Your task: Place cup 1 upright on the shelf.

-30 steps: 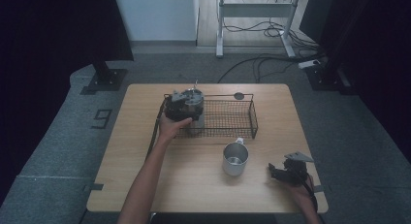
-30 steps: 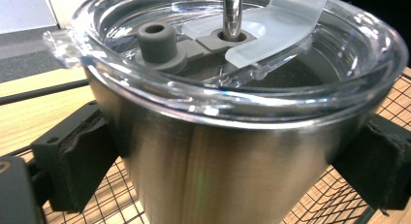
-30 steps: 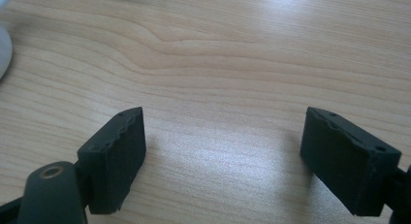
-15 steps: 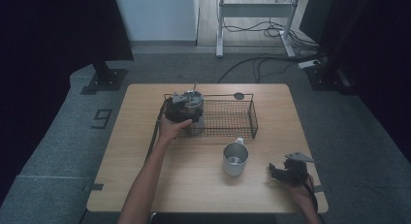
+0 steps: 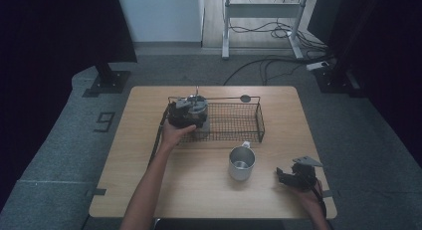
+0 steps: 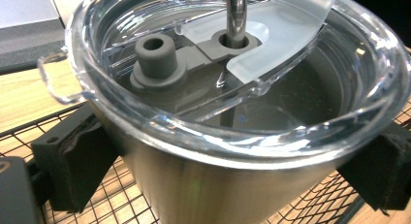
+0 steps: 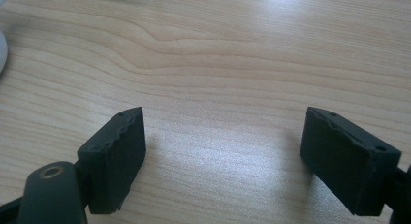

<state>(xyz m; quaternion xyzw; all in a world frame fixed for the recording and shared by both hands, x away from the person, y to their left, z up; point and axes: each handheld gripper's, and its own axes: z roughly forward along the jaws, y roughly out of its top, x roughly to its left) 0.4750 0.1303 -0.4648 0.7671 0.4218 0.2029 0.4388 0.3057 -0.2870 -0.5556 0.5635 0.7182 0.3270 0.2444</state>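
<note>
Nothing has moved: left gripper clamps the tumbler, seemingly upright; right gripper spread.

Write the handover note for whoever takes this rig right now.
Left tool: shut on the clear-lidded stainless-steel tumbler with a metal straw, at the left end of the black wire basket.
Right tool: open, holding nothing, low over the wooden table, front right.
Handled steel mug: upright on the table, just in front of the basket.
Done: tumbler in basket.
Left: release it; the mug probably follows.
</note>
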